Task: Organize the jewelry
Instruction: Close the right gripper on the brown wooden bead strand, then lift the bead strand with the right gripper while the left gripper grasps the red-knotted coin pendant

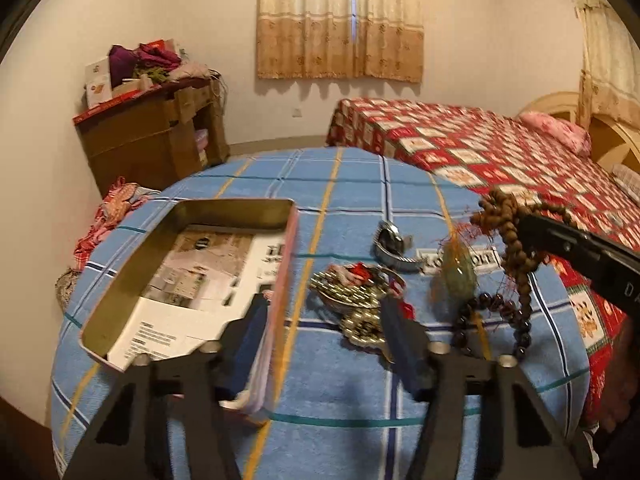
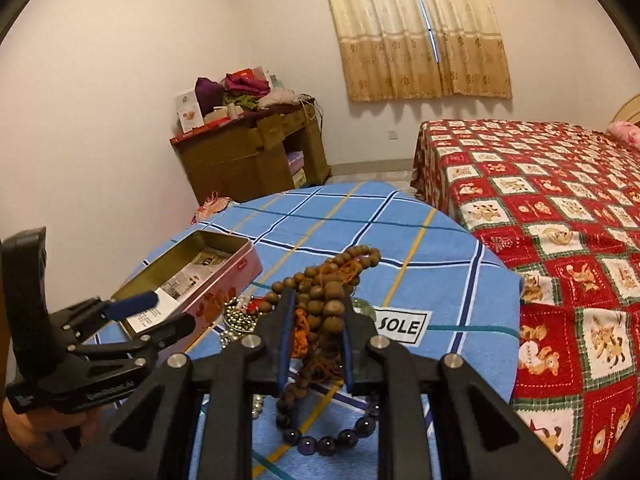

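Here the right gripper (image 2: 316, 328) is clamped on a bunched strand of brown wooden prayer beads (image 2: 326, 300), with orange thread tangled through it. The strand hangs lifted off the blue checked cloth-covered surface (image 2: 400, 240), its tail trailing down toward a dark purple bead bracelet (image 2: 332, 438) lying below. The left gripper (image 1: 320, 332) stands about half open astride the near wall of the open pink rectangular tin (image 1: 192, 216), one finger inside over the printed paper lining; whether its pads press that wall cannot be told, so it may be bracing the tin.

The step in hand looks like carrying the beads over into the tin. Doing it well probably means raising the strand until its dangling end clears the purple bracelet, the silver beaded chains (image 1: 352, 292) and the metal wristwatch (image 1: 394, 246), since loose thread could snag and drag them. The release should come low over the middle of the tin, letting the loops coil down rather than drape over the rim.
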`<state>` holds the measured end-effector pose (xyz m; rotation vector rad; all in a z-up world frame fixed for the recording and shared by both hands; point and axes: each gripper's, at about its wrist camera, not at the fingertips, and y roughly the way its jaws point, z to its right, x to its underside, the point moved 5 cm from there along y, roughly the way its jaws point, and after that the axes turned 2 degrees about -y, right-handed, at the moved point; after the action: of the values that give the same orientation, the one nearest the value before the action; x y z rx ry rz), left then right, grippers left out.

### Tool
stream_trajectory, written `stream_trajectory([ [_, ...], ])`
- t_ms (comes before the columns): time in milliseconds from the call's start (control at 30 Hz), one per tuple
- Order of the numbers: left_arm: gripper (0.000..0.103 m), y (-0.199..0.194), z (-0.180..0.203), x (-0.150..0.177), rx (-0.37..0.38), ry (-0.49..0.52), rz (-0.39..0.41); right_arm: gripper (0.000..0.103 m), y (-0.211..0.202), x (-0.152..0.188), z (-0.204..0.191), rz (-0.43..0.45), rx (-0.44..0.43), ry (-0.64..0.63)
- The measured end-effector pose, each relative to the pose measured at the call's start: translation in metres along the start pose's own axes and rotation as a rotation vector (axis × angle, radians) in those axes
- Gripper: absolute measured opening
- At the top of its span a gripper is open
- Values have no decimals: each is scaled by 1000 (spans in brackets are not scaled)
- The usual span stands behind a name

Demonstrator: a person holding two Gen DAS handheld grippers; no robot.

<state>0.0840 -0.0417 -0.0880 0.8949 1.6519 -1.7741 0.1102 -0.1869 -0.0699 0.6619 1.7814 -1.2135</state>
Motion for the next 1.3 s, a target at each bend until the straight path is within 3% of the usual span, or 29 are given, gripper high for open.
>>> stream_trajectory([
  [233, 51, 23, 22, 9, 14, 31, -91, 22, 11, 18, 3, -56, -1, -10],
  [367, 51, 39, 32, 17, 54, 43, -171, 22, 11, 26, 1, -73, -10, -25],
  [500, 51, 42, 41, 20, 95, 52, -197, 22, 12, 28, 0, -76, -11, -30],
  [567, 23, 40, 40, 19, 124, 40, -189, 22, 11, 27, -1, -72, -10, -33],
  [933, 23, -1, 19, 3, 172, -26, -74, 22, -2, 17, -6, -30, -9, -57],
  [1167, 23, -38, 11, -27, 183, -33, 41, 22, -35, -12, -9, 74, -66, -57],
  [1300, 23, -47, 13, -37, 193, -19, 73, 12, -42, -22, -12, 79, -90, -75],
])
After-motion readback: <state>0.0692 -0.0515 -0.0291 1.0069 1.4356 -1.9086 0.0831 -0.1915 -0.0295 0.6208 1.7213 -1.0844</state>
